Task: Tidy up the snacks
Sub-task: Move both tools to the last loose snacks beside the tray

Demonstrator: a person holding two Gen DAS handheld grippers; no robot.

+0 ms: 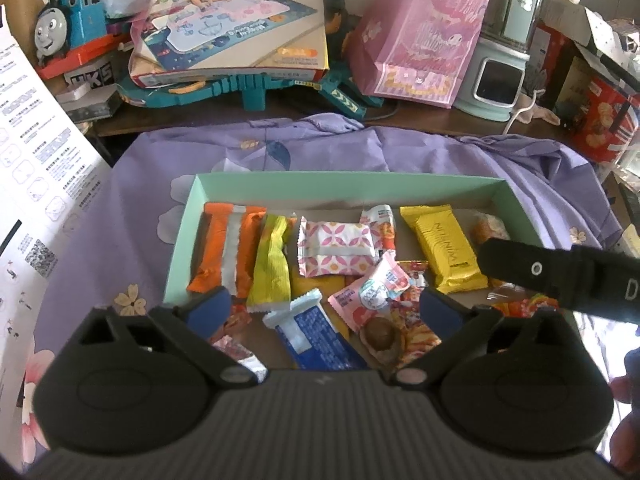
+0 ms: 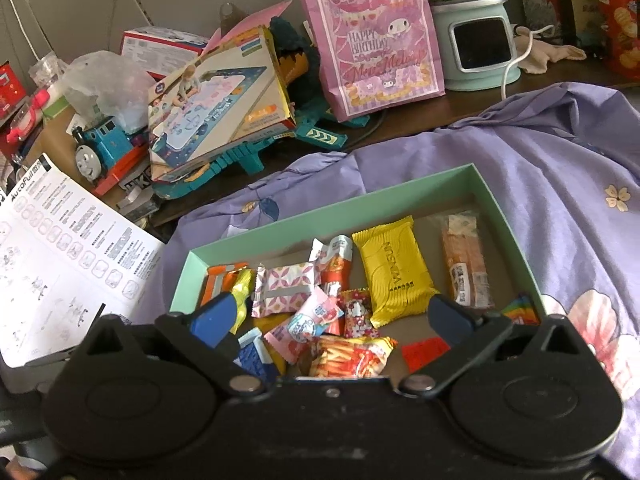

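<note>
Above the green snack box (image 1: 182, 236), left hand-held gripper (image 1: 324, 304) spread wide, empty, right hand-held gripper (image 2: 332, 316) likewise apart, holding nothing

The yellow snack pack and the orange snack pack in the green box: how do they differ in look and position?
The yellow snack pack is wide, ridged and plain yellow with dark lettering; the orange snack pack is narrower, with a silver stripe down its middle. The yellow one lies toward the right part of the green box, with bare floor around it; the orange one lies by the left wall, next to a yellow-green pack. Both lie flat and sealed.

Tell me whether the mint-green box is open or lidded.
Open: the mint-green box has no lid on it, and the yellow snack pack and others lie exposed inside.
</note>
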